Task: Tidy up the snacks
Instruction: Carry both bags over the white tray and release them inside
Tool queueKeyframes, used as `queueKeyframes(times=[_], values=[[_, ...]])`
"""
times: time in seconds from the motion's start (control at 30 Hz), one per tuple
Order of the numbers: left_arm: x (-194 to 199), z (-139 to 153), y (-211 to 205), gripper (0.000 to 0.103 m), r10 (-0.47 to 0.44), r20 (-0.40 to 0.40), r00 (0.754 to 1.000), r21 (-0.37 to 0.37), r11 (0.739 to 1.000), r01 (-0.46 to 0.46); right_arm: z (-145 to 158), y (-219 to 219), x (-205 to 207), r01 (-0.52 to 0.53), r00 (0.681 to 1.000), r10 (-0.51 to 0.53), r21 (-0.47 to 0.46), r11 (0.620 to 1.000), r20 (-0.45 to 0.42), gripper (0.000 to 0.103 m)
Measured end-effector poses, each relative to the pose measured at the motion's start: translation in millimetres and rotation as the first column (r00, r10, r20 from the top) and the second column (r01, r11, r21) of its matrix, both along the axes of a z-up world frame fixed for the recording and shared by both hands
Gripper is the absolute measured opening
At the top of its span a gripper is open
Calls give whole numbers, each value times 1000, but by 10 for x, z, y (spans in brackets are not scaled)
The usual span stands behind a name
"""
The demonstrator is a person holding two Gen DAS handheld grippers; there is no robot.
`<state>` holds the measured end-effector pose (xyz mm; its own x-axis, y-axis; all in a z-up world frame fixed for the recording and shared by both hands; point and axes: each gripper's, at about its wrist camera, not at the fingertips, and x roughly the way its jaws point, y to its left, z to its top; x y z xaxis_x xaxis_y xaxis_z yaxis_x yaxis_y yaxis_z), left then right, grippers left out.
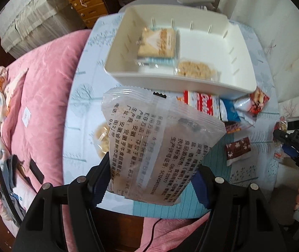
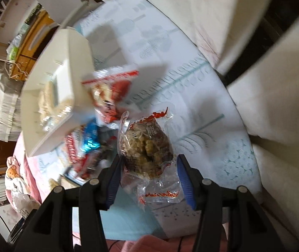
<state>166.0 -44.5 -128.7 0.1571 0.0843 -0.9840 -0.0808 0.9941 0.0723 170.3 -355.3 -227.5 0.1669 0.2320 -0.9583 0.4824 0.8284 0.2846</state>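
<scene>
My left gripper (image 1: pixel 149 180) is shut on a large clear snack packet with black Chinese print (image 1: pixel 160 138), held above the table in front of the white divided bin (image 1: pixel 241 48). The bin holds a rice-cracker packet (image 1: pixel 157 42) and a crumbly snack packet (image 1: pixel 195 70). My right gripper (image 2: pixel 149 174) is shut on a clear red-edged packet of brown nutty snack (image 2: pixel 147 147), held above the table. The right gripper also shows in the left wrist view (image 1: pixel 296 147). The bin also shows, blurred, in the right wrist view (image 2: pixel 51 138).
Loose packets lie in front of the bin: red-and-white (image 1: pixel 202 105), blue (image 1: pixel 230 111), red (image 1: pixel 258 100), brown (image 1: pixel 237 149). Another snack (image 1: pixel 103 138) lies behind my held packet. The pale patterned tablecloth (image 1: pixel 82 113) borders a pink quilt (image 1: pixel 44 96) on the left. White cushions (image 2: pixel 275 105) stand on the right.
</scene>
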Motion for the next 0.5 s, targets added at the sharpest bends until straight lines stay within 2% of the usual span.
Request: queueKeyframes(times=[0.27,0.5], values=[[300,379,197,68,-13,86,996,-3,1000,13,272,272,269,-10,996,8,24,1000,89,52],[675,501,369,68,-26,140,990,-24,999,30,432,488,500,-3,987,-3,40,999,158,52]])
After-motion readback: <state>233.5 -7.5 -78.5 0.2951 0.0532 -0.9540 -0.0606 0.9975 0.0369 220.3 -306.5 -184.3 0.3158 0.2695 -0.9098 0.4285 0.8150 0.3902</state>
